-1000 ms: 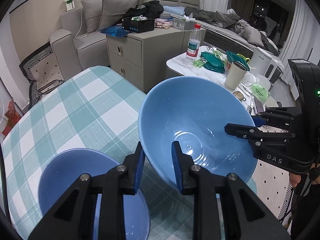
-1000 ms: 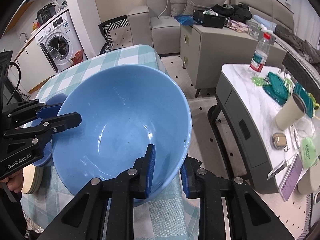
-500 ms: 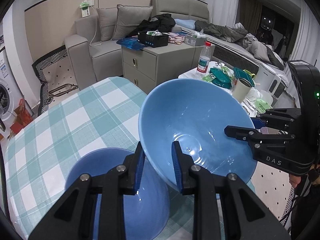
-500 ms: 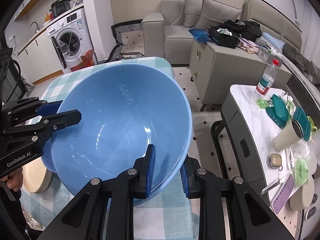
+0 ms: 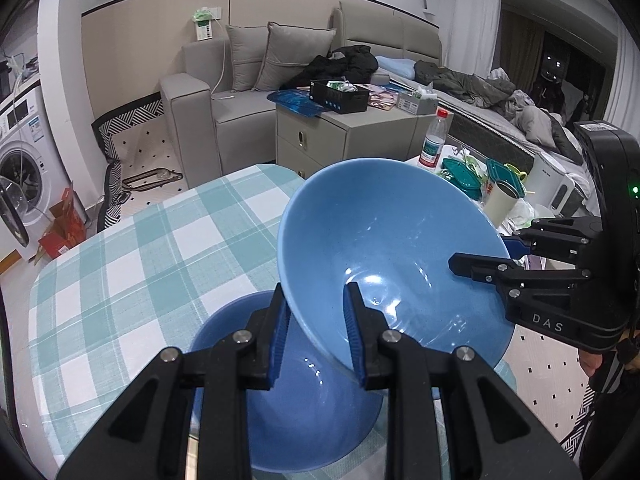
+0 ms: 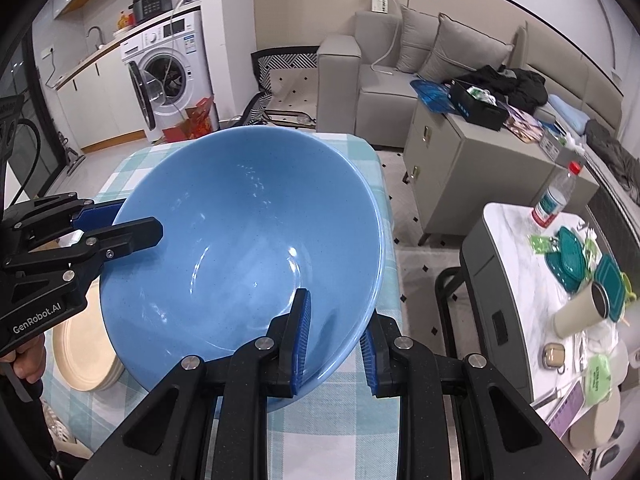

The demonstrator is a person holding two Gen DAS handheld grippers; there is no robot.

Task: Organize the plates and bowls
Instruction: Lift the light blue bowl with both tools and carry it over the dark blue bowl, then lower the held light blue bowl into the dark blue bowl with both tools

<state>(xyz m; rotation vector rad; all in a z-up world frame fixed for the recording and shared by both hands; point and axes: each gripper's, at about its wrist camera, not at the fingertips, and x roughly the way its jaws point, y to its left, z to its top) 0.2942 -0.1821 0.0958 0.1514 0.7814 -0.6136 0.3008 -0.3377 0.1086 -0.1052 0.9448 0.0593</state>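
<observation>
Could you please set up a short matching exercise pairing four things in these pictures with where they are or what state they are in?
Things:
1. large blue bowl
2. second blue bowl
3. cream plates
4. water bottle

Places or states:
A. standing on the white side table
B. stacked on the checked table
C. held by both tongs
D. on the checked table, under the held bowl

Pairs: 1-C, 2-D, 3-B, 4-A

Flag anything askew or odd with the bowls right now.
The big blue bowl is held off the table and steeply tilted, its rim pinched by the left gripper and the right gripper on opposite sides. It hangs over a second blue bowl. No spill or damage is visible.
</observation>
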